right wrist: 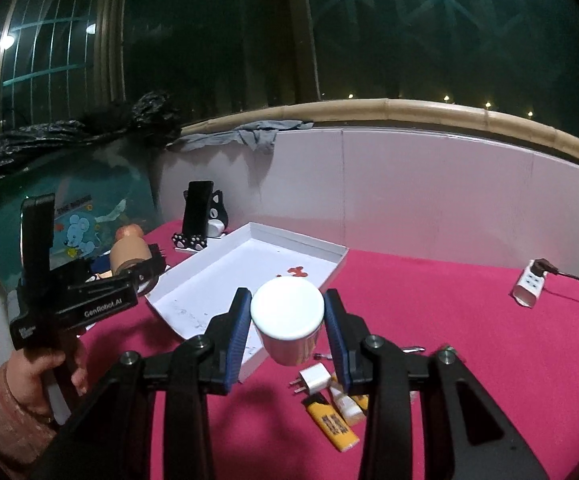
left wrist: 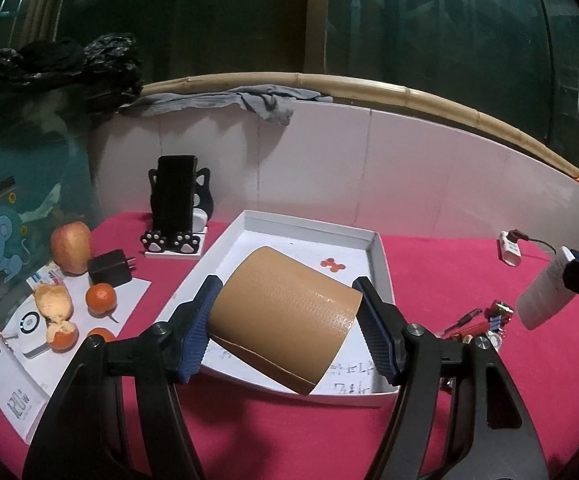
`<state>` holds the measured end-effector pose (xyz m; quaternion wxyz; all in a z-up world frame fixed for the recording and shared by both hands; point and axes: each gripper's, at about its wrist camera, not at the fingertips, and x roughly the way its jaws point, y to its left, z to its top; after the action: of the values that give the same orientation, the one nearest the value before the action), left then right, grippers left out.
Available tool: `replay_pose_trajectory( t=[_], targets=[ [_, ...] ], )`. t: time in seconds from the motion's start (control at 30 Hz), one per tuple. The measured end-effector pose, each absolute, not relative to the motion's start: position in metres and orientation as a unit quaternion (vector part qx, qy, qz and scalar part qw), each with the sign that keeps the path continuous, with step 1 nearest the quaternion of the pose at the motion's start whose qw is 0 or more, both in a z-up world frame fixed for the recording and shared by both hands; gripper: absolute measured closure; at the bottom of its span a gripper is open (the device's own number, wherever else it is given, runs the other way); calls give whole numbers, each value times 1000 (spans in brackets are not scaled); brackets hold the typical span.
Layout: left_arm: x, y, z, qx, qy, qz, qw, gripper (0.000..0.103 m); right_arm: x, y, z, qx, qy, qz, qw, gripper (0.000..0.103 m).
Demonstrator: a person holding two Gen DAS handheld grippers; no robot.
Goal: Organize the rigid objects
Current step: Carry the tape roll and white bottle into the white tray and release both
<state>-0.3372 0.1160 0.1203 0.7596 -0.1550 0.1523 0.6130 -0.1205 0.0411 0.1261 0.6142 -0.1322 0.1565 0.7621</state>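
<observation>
Left gripper (left wrist: 285, 320) pinches a tan ribbed tape roll (left wrist: 285, 316) sideways; the roll's lower rim hides handwriting on the white shallow cardboard tray (left wrist: 309, 228) beneath. Right gripper (right wrist: 287, 320) clamps a white smooth plastic cylinder bottle (right wrist: 287, 316), base hidden. Yellow lighter (right wrist: 331, 426) at 5 o'clock, partly cut by a finger. White power strip (right wrist: 529, 282) at 2 o'clock on the magenta cloth (right wrist: 449, 340).
</observation>
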Motion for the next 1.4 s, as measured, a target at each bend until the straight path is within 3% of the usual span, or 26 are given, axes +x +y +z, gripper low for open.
replay_pose_trajectory(
  t=[0.7,1.4],
  targets=[
    [-364,147,116,-164,157,639,735,36,-166,102,125,-174,182,774,581,67],
    [-358,209,83,-206,195,638,716,36,-201,165,82,-246,238,760,552,67]
  ],
)
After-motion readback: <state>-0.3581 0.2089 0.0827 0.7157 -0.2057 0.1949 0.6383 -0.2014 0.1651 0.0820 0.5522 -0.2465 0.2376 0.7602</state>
